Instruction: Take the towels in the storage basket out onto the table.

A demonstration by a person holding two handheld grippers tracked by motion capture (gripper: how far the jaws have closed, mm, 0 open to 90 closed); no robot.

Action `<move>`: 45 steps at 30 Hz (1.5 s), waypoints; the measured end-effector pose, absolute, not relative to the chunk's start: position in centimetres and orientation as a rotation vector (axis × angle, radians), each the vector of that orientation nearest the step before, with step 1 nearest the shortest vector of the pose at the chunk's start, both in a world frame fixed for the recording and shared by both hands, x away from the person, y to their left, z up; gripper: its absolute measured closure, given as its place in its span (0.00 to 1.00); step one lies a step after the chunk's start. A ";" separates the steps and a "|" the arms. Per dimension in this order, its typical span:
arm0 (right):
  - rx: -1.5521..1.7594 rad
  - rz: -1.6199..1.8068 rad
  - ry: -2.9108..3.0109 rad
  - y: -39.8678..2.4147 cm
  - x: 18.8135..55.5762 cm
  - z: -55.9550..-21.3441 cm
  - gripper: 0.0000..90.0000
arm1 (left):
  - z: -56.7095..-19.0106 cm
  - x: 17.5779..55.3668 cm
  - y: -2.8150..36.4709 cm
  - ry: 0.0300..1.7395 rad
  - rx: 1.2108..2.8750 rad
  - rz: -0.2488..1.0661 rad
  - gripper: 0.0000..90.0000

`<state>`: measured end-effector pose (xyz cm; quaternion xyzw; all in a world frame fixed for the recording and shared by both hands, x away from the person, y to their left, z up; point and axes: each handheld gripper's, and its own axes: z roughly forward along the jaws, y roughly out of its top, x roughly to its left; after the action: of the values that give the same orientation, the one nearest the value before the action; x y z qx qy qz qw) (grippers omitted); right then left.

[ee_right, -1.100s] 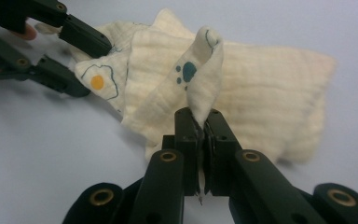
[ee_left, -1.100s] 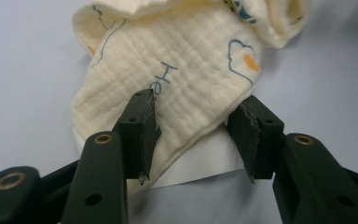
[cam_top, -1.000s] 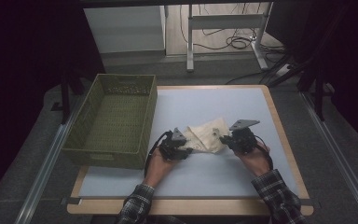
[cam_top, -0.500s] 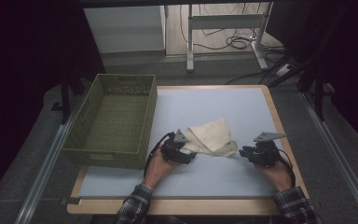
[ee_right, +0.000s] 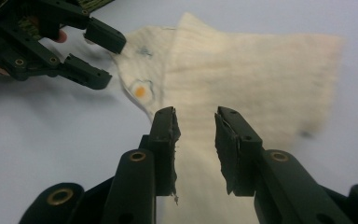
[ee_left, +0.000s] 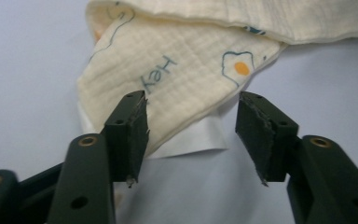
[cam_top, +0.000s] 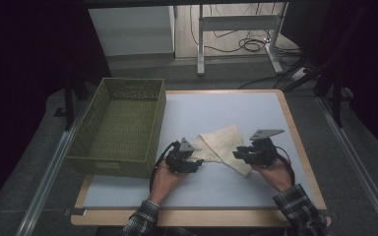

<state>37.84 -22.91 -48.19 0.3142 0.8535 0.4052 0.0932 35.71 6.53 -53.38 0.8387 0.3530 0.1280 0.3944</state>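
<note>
Though half open, tongs [ee_left: 191, 135] off cloth [ee_left: 186, 70]

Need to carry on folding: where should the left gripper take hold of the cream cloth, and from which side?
Probably the printed corner flap of the cream cloth, just ahead of the open left gripper. Come in low from the near edge: there the flap lies over a white label, so one jaw could slip under.

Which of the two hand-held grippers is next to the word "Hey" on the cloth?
The left hand-held gripper. Its open jaws sit right at the cream cloth's printed corner with "Hey" and a fried egg; the right hand-held gripper is over a plain part.
</note>
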 end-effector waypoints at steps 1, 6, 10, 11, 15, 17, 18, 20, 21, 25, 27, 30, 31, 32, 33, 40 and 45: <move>0.926 1.202 2.554 -22.1 38.2 -48.5 0.76 | -53.4 35.7 6.8 0.907 2.113 0.323 0.51; 0.883 1.191 2.597 -18.2 39.7 -49.3 0.76 | -53.5 35.8 7.6 0.952 2.076 0.349 0.53; 0.859 1.168 2.587 -15.8 40.5 -49.8 0.70 | -53.8 36.3 7.4 0.978 2.089 0.362 0.52; 0.857 1.147 2.584 -15.3 40.7 -49.9 0.70 | -53.9 36.4 7.3 0.978 2.100 0.361 0.52; 0.830 0.980 2.586 -14.2 41.4 -51.4 0.75 | -54.2 36.4 7.1 0.980 2.107 0.378 0.59; 0.829 0.954 2.575 -14.4 41.5 -52.0 0.85 | -54.2 36.4 7.1 0.991 2.104 0.387 0.64; 0.838 0.984 2.570 -14.6 41.6 -52.1 0.92 | -54.2 36.5 7.1 0.991 2.102 0.386 0.67; 0.860 1.002 2.563 -15.0 41.6 -52.1 0.98 | -54.2 36.6 7.2 1.001 2.099 0.385 0.77; 0.863 1.003 2.557 -15.2 41.6 -52.0 0.98 | -54.2 36.6 7.3 1.007 2.092 0.380 0.81; 0.882 1.050 2.528 -16.1 41.4 -50.8 0.99 | -54.1 36.6 7.3 1.007 2.093 0.370 0.97; 0.882 1.070 2.499 -16.8 41.3 -49.7 0.99 | -54.1 36.6 7.3 1.011 2.094 0.359 0.98; 0.892 1.085 2.441 -18.5 41.5 -47.9 0.99 | -53.9 36.2 7.1 1.001 2.096 0.346 0.98; 0.903 1.087 2.424 -19.2 41.6 -47.4 0.99 | -53.8 36.0 7.0 0.998 2.098 0.341 0.98; 0.911 1.083 2.414 -19.8 41.7 -47.1 0.99 | -53.6 35.9 7.0 0.984 2.106 0.346 0.98; 0.931 1.082 2.398 -20.5 41.8 -46.7 0.99 | -53.5 35.7 6.9 0.974 2.111 0.350 0.98; 1.054 1.058 2.294 -26.0 42.6 -45.3 0.99 | -53.2 34.8 6.5 0.957 2.145 0.356 0.98; 1.173 0.979 2.258 -29.4 43.4 -46.5 0.99 | -53.7 34.9 6.8 0.985 2.134 0.335 0.98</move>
<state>43.40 -29.43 -46.46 0.4209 0.8105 0.3514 0.2060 34.93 6.84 -53.72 0.8335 0.3849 0.1308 0.3742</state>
